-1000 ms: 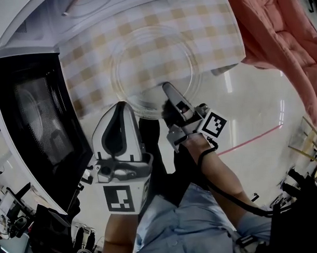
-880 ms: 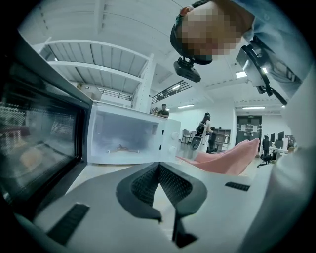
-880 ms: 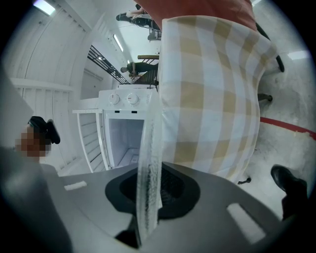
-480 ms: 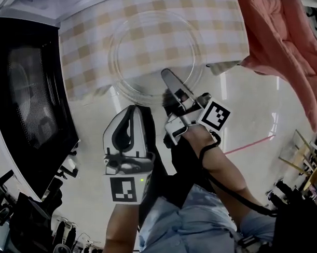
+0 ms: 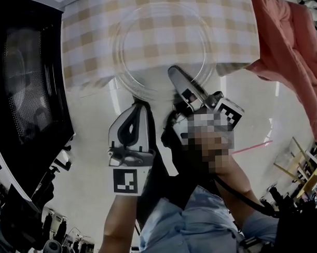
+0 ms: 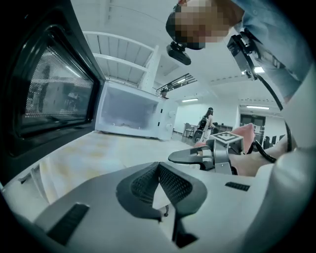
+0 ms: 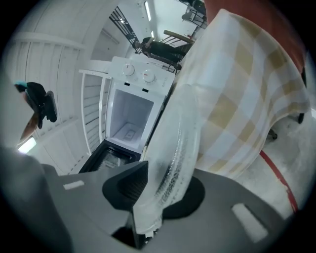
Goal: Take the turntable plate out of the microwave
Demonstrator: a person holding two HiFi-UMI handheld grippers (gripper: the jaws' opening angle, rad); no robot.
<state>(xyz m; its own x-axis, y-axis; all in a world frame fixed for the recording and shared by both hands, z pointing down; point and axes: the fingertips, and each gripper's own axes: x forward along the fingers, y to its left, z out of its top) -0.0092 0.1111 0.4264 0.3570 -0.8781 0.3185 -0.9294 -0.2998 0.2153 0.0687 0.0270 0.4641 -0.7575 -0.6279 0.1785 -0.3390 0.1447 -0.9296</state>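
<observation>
The clear glass turntable plate (image 5: 161, 45) lies flat on the checked tablecloth (image 5: 82, 32), its near rim past the table's edge. My right gripper (image 5: 173, 72) is at that near rim and its jaws are opening. In the right gripper view the plate's rim (image 7: 173, 148) stands between the right gripper's (image 7: 160, 190) pads, and they no longer clamp it. My left gripper (image 5: 139, 104) hangs just below the table's front edge, left of the right one. In its own view the left gripper (image 6: 158, 168) is shut with nothing in it.
The microwave's dark door (image 5: 22, 92) stands open at the left. The white microwave (image 6: 131, 116) shows an empty cavity at the table's far end. A pink cloth (image 5: 290, 41) hangs at the right. Shiny floor lies below, with a person's legs under the grippers.
My left gripper has sunk and drawn back from the table edge. The right gripper has stayed at the plate's rim and rolled a little. The plate still lies on the cloth.
</observation>
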